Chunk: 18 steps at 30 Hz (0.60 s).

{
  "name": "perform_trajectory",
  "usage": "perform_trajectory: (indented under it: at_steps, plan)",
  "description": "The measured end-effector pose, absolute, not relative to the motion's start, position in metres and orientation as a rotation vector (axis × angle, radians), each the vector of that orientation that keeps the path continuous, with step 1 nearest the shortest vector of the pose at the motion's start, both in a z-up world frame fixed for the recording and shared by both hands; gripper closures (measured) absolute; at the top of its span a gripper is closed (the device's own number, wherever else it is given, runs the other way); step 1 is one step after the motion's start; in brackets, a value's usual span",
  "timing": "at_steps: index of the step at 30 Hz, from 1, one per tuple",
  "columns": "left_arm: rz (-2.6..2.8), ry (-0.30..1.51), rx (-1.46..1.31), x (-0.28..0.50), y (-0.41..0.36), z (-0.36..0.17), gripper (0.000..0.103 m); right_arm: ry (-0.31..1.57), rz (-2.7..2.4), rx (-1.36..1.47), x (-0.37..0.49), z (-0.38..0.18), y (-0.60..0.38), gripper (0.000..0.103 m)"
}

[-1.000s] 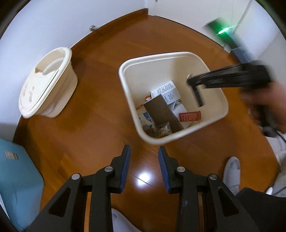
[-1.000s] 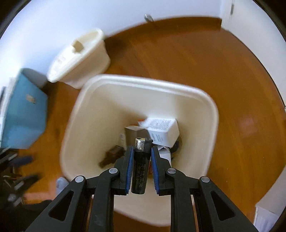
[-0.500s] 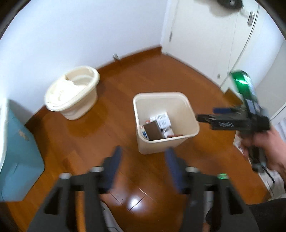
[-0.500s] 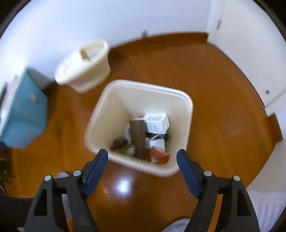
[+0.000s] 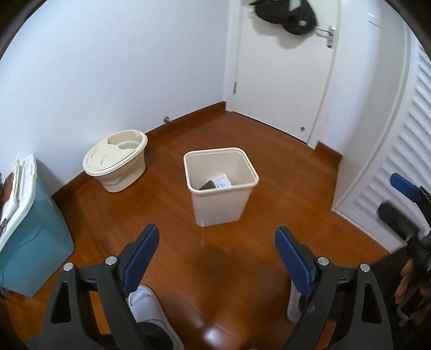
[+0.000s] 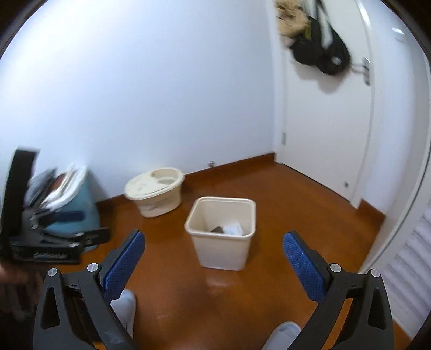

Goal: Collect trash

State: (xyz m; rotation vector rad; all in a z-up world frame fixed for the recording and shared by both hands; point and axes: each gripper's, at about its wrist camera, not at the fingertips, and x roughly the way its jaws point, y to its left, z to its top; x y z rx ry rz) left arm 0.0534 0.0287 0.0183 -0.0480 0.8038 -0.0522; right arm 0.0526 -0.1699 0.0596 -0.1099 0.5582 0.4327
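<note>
We are holding the left gripper with its jaws spread wide, and nothing is sitting between the blue pads; they are touching nothing. The right gripper is likewise gaping, its jaws wide apart and gripping nothing.

The bin is standing upright on the wooden floor, ahead of both pairs of jaws and framed in the gap between them, well apart from the pads. In the right view the bin is sitting just left of the midline. Inside it we are seeing trash: a white box lying beside a brown card, both low against the far wall of the bin.

Ahead and to the left of the jaws, a cream tub with a lid is resting near the wall. Further left, just beside the left jaw's outer side, a blue cooler is standing on the floor. A white door is facing us beyond the bin, with a black bag hanging on it.

Below the jaws, white slippers are showing on the floor.
</note>
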Motion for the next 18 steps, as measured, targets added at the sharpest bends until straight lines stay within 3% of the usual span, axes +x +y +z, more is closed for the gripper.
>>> perform_trajectory:
  at_steps: [10, 18]
  plan:
    - [-0.089, 0.826, -0.038, 0.026, 0.034, 0.003, 0.015, 0.638, 0.383, -0.069, 0.026, 0.043, -0.177, 0.000]
    - [-0.054, 0.804, -0.007, 0.022, 0.033, 0.007, 0.015, 0.613, 0.408, -0.202, 0.020, 0.032, -0.150, 0.000]
